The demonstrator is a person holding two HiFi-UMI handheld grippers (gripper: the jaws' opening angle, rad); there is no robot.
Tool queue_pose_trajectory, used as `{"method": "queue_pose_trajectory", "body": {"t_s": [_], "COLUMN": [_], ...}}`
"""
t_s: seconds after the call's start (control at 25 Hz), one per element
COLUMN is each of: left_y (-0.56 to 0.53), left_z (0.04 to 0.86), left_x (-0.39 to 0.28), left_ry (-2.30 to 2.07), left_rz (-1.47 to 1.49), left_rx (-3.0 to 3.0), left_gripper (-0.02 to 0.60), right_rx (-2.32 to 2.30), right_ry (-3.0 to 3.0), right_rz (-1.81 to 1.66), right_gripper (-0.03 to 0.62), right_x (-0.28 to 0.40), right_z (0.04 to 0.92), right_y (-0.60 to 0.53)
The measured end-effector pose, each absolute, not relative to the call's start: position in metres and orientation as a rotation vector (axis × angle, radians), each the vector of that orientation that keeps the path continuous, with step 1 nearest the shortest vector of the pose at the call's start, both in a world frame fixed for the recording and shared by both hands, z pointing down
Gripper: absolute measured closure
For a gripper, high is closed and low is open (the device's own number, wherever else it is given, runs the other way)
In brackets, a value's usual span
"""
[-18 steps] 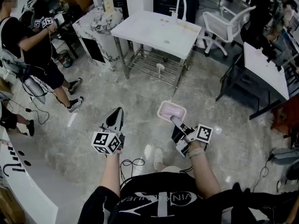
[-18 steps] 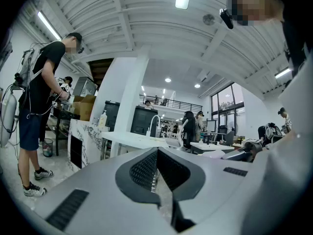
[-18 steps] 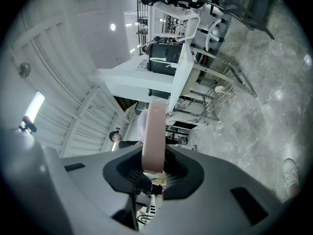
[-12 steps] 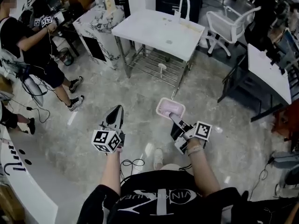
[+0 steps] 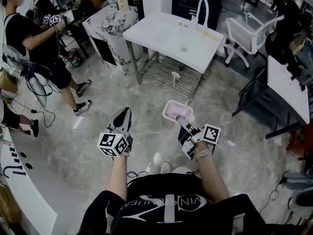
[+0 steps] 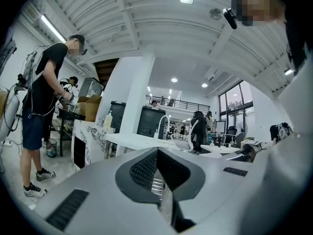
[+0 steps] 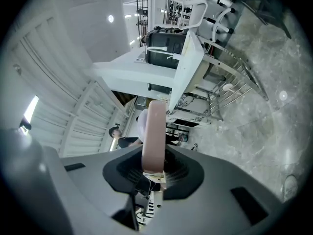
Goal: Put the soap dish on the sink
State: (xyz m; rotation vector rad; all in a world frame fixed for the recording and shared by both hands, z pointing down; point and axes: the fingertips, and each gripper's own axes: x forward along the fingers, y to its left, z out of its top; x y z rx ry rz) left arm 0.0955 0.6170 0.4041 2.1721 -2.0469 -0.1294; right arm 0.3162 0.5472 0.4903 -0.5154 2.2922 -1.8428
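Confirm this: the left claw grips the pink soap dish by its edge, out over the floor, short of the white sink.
Wrong claw. The right claw grips the pink soap dish by its edge, as the right gripper view shows; the left claw holds nothing. The rest stands: the dish is out over the floor, short of the white sink.

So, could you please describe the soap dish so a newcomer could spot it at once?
Start at the white sink table with the curved tap. Come down across the marble floor to the right gripper, shut on the soap dish. It is the only pale pink shallow tray.
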Motion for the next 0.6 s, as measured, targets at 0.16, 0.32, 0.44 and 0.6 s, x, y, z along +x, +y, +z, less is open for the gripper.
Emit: {"method": "queue_pose_trajectory", "body": {"t_s": [0.16, 0.32, 0.44, 0.6], "left_y": [0.601, 0.589, 0.578, 0.558], "left_z": [0.403, 0.406, 0.41, 0.414], "left_x": [0.092, 0.089, 0.086, 0.079], "left_ry": [-2.066, -2.064, -2.053, -2.045], "left_rz": [-0.134, -0.135, -0.126, -0.12], "left_rx": [2.161, 2.134, 2.126, 2.129], "left_gripper": [0.568, 0.567, 0.568, 0.568], "right_rx": [-0.494, -0.472, -0.472, -0.458], "right_ry": [2.294, 2.272, 2.267, 2.261], "right_rz": [-1.838, -1.849, -1.867, -1.874], "right_gripper": [0.5, 0.5, 0.5, 0.5], "right_x": [0.31, 0.304, 0.297, 0.288], "right_z": [0.487, 0.486, 0.488, 0.487], "right_y": [0.526, 0.51, 0.499, 0.481]}}
